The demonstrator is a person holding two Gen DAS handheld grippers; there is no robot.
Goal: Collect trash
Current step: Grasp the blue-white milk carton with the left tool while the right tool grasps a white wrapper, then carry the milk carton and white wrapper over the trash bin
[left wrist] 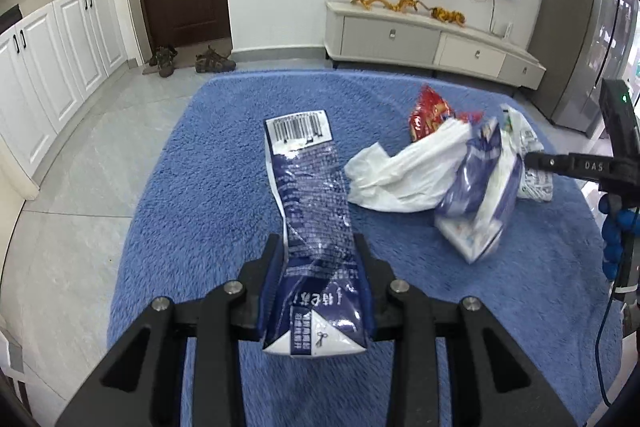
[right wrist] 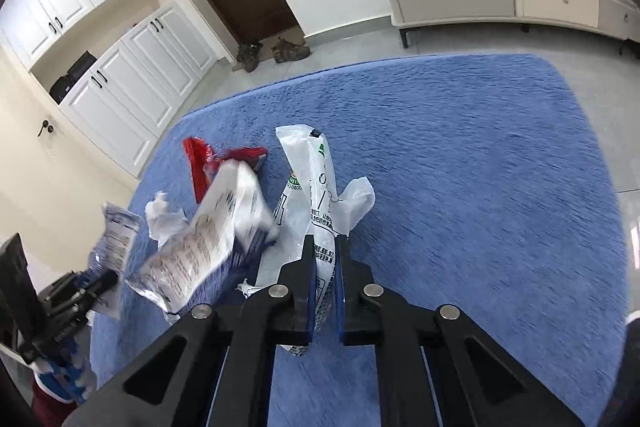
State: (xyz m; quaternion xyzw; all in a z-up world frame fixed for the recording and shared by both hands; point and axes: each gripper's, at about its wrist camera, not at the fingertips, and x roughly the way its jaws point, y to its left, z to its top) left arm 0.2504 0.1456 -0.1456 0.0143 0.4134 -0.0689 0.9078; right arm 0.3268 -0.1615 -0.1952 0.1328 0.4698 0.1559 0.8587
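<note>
My left gripper is shut on the near end of a long, flattened blue-and-white wrapper with a barcode at its far end; it hangs over the blue rug. My right gripper is shut on a white printed plastic bag that stretches forward from its fingers. Left of this bag, a blurred blue-and-white pack and a red snack packet are on the rug. In the left wrist view the white bag, the pack and the red packet cluster at the right, by the right gripper.
The rug lies on a pale tile floor. Behind it stands a low TV cabinet under a wall TV. A pair of shoes sits by a dark door. White cupboards line the left wall, and a grey fridge stands at the right.
</note>
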